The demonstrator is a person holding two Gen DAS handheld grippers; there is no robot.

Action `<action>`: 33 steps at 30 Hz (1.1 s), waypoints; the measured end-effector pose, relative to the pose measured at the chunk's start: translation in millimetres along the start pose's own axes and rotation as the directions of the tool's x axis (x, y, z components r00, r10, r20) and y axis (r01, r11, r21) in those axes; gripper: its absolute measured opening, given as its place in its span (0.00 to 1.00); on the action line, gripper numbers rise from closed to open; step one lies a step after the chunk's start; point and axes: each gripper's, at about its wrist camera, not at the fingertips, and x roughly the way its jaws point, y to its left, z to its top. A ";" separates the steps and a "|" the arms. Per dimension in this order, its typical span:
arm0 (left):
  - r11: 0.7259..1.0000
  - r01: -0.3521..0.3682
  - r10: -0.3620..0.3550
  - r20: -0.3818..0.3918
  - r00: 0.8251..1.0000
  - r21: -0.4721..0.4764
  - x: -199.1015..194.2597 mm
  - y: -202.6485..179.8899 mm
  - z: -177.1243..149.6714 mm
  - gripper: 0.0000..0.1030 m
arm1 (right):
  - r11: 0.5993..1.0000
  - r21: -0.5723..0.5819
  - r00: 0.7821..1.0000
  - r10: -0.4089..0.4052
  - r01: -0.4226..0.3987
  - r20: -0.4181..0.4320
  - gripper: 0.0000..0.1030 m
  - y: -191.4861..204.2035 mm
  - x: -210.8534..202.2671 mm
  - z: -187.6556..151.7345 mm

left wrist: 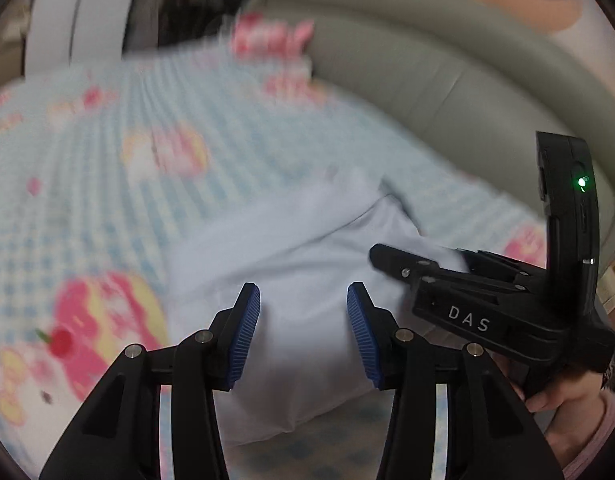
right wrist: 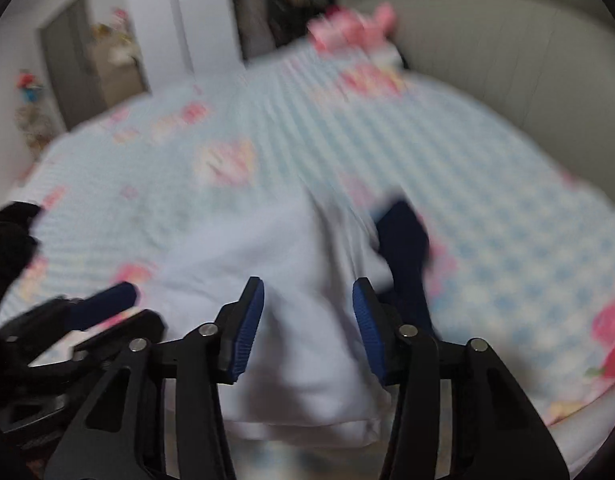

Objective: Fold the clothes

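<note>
A pale lavender-white garment (left wrist: 303, 272) lies partly folded on the bed; it also shows in the right wrist view (right wrist: 299, 264), with a dark navy part (right wrist: 403, 240) at its right edge. My left gripper (left wrist: 303, 328) is open and empty, just above the garment's near part. My right gripper (right wrist: 307, 328) is open and empty over the same garment. In the left wrist view the right gripper (left wrist: 447, 276) reaches in from the right, its fingers over the garment's right side. In the right wrist view the left gripper (right wrist: 95, 304) shows at the lower left. Both views are blurred.
The bed has a light blue checked sheet (left wrist: 107, 152) with pink cartoon prints. A grey padded headboard (left wrist: 427, 60) curves along the right. A pink pillow (right wrist: 351, 28) lies at the far end. A dark cloth (right wrist: 7, 240) sits at the left edge.
</note>
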 end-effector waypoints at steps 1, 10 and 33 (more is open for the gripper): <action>1.000 -0.003 0.002 -0.040 0.999 -0.016 14.4 4.8 -6.0 0.45 | 0.999 0.034 1.000 0.007 -0.006 -0.022 0.45 -9.0 10.9 -5.7; 0.998 -0.008 0.004 -0.062 0.998 -0.063 40.1 13.9 -21.5 0.46 | 0.999 0.046 1.000 0.020 -0.019 -0.016 0.48 -11.8 26.5 -18.5; 0.949 -0.303 0.312 0.146 0.939 -0.081 -239.3 127.2 3.9 0.82 | 0.993 -0.026 0.983 0.119 -0.116 0.137 0.96 168.1 -75.5 18.1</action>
